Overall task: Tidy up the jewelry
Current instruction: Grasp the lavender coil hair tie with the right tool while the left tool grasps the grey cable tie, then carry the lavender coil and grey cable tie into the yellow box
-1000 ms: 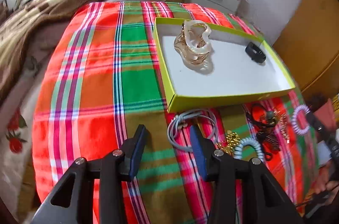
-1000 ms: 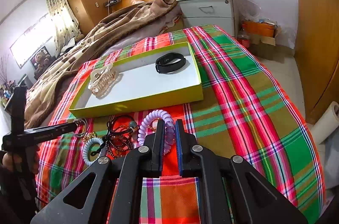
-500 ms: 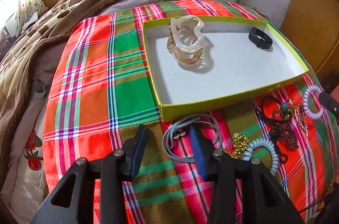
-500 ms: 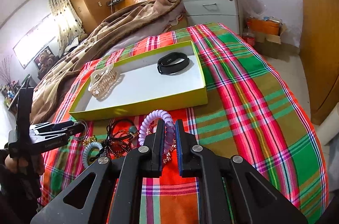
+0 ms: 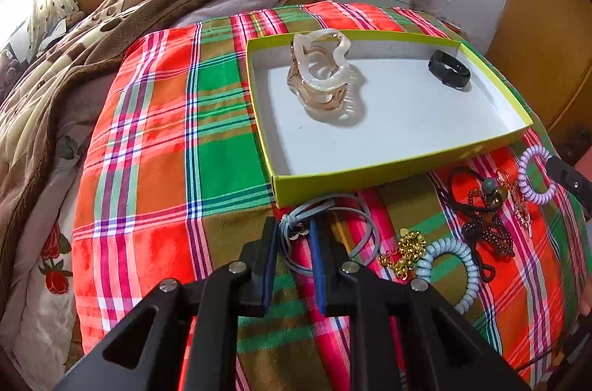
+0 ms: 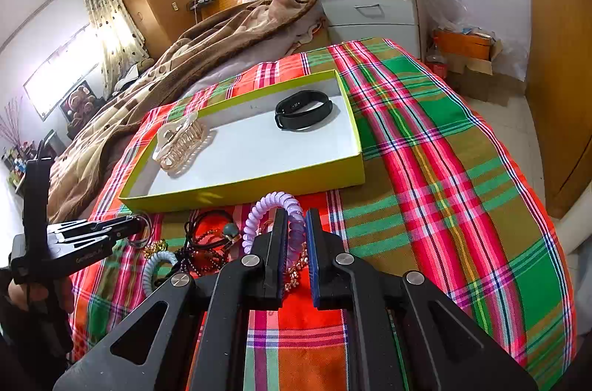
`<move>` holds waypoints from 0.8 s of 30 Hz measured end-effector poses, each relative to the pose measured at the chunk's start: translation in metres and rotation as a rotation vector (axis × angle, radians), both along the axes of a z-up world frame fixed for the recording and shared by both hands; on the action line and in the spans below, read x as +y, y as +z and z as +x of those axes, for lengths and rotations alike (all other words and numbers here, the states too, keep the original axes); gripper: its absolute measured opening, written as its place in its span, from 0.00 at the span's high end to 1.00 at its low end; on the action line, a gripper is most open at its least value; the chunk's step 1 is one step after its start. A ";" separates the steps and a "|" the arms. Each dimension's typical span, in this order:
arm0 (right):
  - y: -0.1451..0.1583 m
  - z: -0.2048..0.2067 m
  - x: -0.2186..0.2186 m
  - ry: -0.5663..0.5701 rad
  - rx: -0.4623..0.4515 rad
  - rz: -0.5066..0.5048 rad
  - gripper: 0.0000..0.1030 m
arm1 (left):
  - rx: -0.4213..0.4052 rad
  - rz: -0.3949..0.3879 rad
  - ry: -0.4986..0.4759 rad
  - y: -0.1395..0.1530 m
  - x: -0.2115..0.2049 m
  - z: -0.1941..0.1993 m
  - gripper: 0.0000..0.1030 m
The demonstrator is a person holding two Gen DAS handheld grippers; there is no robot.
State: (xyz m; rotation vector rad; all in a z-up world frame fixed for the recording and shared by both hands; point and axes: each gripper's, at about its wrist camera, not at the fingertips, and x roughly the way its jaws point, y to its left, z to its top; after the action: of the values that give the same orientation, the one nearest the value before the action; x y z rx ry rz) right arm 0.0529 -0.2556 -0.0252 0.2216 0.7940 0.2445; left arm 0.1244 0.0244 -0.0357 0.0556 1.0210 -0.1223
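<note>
Left tongs [image 5: 293, 229] pinch looped grey cord [image 5: 325, 232]; right tongs [image 6: 296, 221] clamp ribbed lilac coil [image 6: 273, 217].

plaid-covered bed [image 6: 444, 169] bears a yellow-green box [image 6: 259, 184], loose jewelry [image 5: 481, 221], brown blanket [image 5: 111, 32].

Only 1 marking shows: small pale lettering on the side of the left gripper [image 6: 138, 224], at the frame's left, too blurred to read.
</note>
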 end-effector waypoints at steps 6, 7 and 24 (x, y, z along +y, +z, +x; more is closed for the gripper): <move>0.002 -0.001 0.000 0.001 -0.005 0.000 0.90 | -0.009 -0.018 0.011 0.005 0.005 -0.005 0.83; 0.003 -0.001 0.000 0.001 -0.006 0.000 0.90 | -0.015 -0.023 0.016 0.007 0.006 -0.005 0.83; 0.027 0.002 0.006 0.017 -0.055 -0.018 0.90 | -0.092 -0.094 -0.003 0.047 0.009 -0.015 0.83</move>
State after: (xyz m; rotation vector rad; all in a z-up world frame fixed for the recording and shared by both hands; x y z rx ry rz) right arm 0.0549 -0.2496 0.0021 0.1909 0.7435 0.2583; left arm 0.1094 0.0335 0.0110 -0.0230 0.9219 -0.1685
